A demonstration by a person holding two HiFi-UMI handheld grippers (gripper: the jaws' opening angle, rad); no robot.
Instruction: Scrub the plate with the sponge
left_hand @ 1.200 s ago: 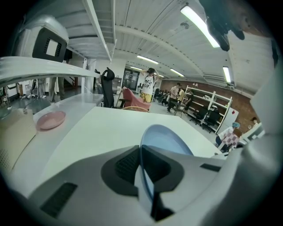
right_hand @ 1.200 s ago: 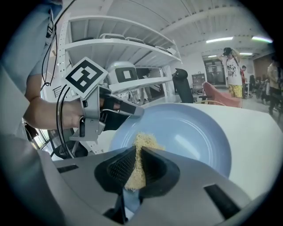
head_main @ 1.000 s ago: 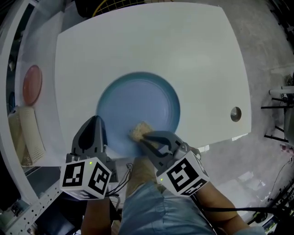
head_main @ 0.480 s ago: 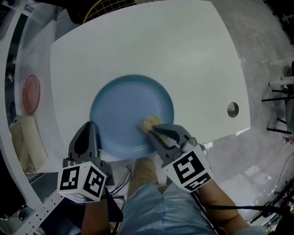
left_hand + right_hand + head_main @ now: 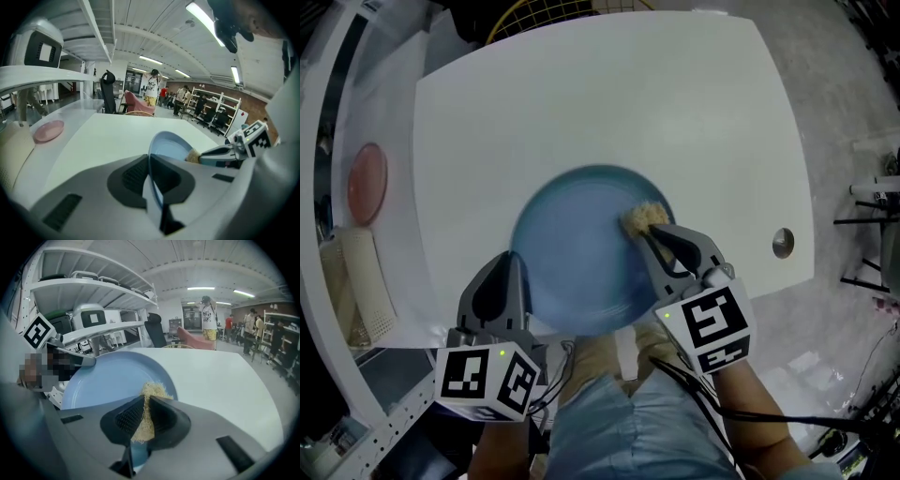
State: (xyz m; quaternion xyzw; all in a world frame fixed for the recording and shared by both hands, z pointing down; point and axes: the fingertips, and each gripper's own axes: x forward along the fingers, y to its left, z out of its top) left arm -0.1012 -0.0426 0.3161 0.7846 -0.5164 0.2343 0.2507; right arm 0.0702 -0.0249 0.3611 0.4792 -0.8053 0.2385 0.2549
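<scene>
A round pale-blue plate (image 5: 581, 248) lies near the front edge of the white table (image 5: 609, 112). My left gripper (image 5: 508, 281) is shut on the plate's near-left rim, seen edge-on as the plate (image 5: 171, 145) between its jaws. My right gripper (image 5: 661, 236) is shut on a tan fibrous sponge (image 5: 643, 217), which presses on the plate's right inner part. In the right gripper view the sponge (image 5: 149, 401) sticks out between the jaws over the plate (image 5: 110, 378).
A pink dish (image 5: 367, 183) and a beige mesh pad (image 5: 358, 281) sit on the side counter at left. A round hole (image 5: 782, 243) is in the table near its right edge. A yellow wire basket (image 5: 544, 13) is beyond the far edge.
The right gripper has swept the sponge from the plate's near part to its right side. The left gripper keeps its hold on the rim.
</scene>
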